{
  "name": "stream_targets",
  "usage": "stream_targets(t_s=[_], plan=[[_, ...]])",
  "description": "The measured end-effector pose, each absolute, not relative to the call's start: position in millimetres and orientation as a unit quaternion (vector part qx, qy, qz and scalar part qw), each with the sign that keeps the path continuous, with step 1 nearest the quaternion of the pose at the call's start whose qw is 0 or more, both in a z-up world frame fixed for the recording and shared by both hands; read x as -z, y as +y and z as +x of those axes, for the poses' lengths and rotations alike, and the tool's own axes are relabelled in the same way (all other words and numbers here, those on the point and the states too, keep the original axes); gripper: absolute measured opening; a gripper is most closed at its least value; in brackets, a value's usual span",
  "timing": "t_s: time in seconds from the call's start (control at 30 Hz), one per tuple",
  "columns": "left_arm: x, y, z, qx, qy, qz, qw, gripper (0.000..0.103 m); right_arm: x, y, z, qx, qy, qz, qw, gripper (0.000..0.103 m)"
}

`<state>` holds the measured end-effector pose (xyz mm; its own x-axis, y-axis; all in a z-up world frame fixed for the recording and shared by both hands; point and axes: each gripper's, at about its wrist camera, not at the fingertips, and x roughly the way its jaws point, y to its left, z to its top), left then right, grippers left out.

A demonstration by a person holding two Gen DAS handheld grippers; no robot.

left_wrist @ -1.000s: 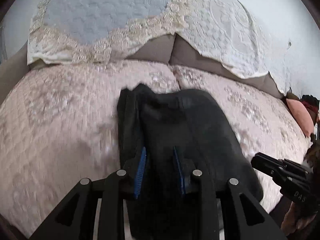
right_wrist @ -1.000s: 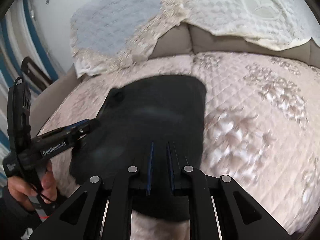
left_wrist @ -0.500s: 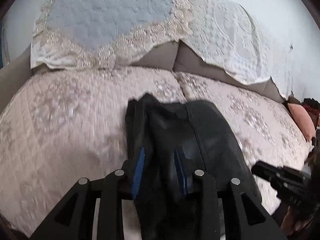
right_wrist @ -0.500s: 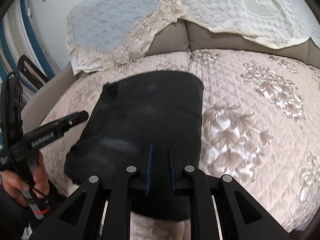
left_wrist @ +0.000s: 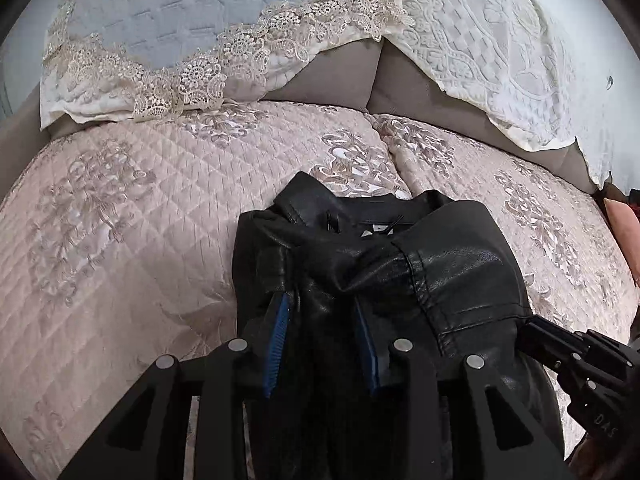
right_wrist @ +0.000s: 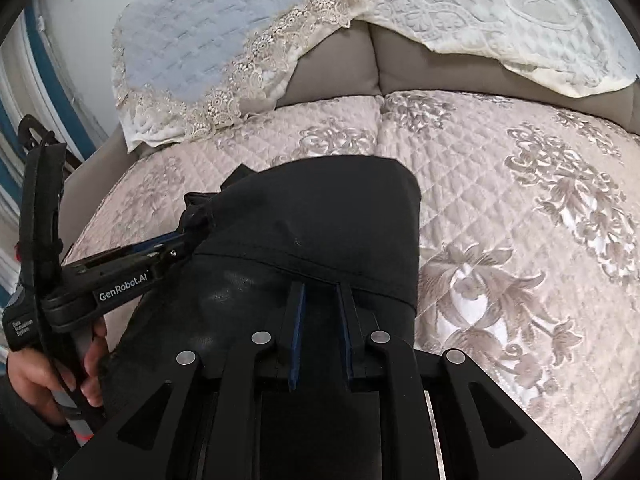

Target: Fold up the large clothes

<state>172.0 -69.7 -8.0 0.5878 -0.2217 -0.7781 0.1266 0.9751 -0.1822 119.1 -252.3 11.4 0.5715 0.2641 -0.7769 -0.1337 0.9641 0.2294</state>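
Observation:
A black leather jacket [left_wrist: 460,280] lies on the quilted pink sofa seat [left_wrist: 120,240], collar [left_wrist: 320,204] towards the backrest. My left gripper [left_wrist: 322,320] has a bunch of the jacket's near left part between its blue pads; its jaws are opening, and the leather still fills the gap. In the right wrist view the left gripper [right_wrist: 176,248] pinches a gathered corner. My right gripper [right_wrist: 321,296] is nearly shut on the lifted near edge, and the jacket [right_wrist: 320,208] shows its dull lining beyond. The right gripper [left_wrist: 528,330] meets the jacket's right edge.
Two lace-trimmed throws [left_wrist: 200,20] [left_wrist: 500,40] hang over the grey backrest [left_wrist: 340,76]. A pink cushion [left_wrist: 622,232] sits at the far right end. A hand [right_wrist: 52,376] holds the left gripper's handle. Bare quilted seat lies left and right of the jacket.
Both grippers have moved towards the backrest, carrying the jacket's near edge up and over its body. The fold now reaches close to the collar. The left jaws stand a little wider.

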Motion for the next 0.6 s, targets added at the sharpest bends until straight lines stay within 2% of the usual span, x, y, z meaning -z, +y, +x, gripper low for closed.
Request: stream_targets(t_s=[0.2, 0.27, 0.33, 0.4, 0.6], plan=[[11, -71, 171, 0.098, 0.443, -0.049, 0.89, 0.037, -9, -254, 121, -0.114, 0.455, 0.074, 0.88, 0.021], [7, -71, 169, 0.097, 0.441, -0.046, 0.891, 0.037, -13, -255, 118, -0.104, 0.457, 0.066, 0.881, 0.026], [2, -70, 163, 0.093, 0.441, -0.041, 0.892, 0.037, -19, -257, 110, -0.095, 0.455, 0.061, 0.883, 0.039], [-6, -68, 152, 0.083, 0.437, -0.038, 0.895, 0.037, -24, -259, 99, -0.099, 0.451, 0.063, 0.885, 0.045], [-28, -55, 103, 0.087, 0.418, -0.043, 0.903, 0.039, -39, -259, 53, -0.112, 0.439, 0.063, 0.889, 0.046]])
